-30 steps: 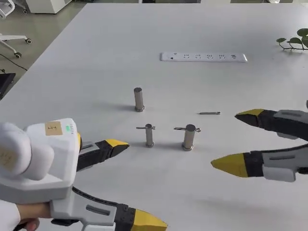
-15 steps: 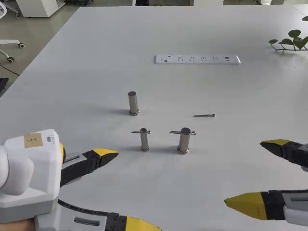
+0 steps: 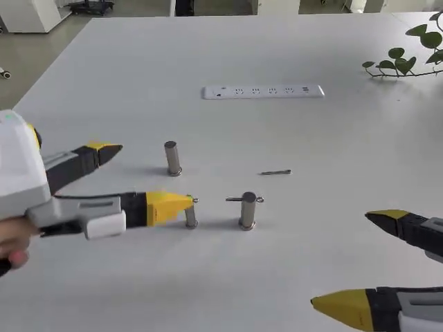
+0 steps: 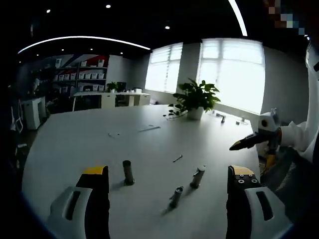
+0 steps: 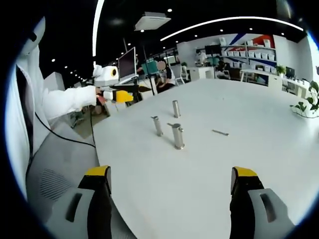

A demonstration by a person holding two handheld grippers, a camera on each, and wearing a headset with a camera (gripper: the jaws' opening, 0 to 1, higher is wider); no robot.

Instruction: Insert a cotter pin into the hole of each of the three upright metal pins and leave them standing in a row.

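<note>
My head view looked down from the counter's (image 3: 332, 138) near edge toward its far edge. The left gripper view sat low over the left side, facing right; the right gripper view faced back leftward. All three shared the metal pins (image 3: 248, 209) mid-counter.

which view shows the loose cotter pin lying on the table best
The head view: the loose cotter pin lies sharp and side-on, nothing in front of it. The left and right gripper views catch it too, but as a small faint sliver.
</note>
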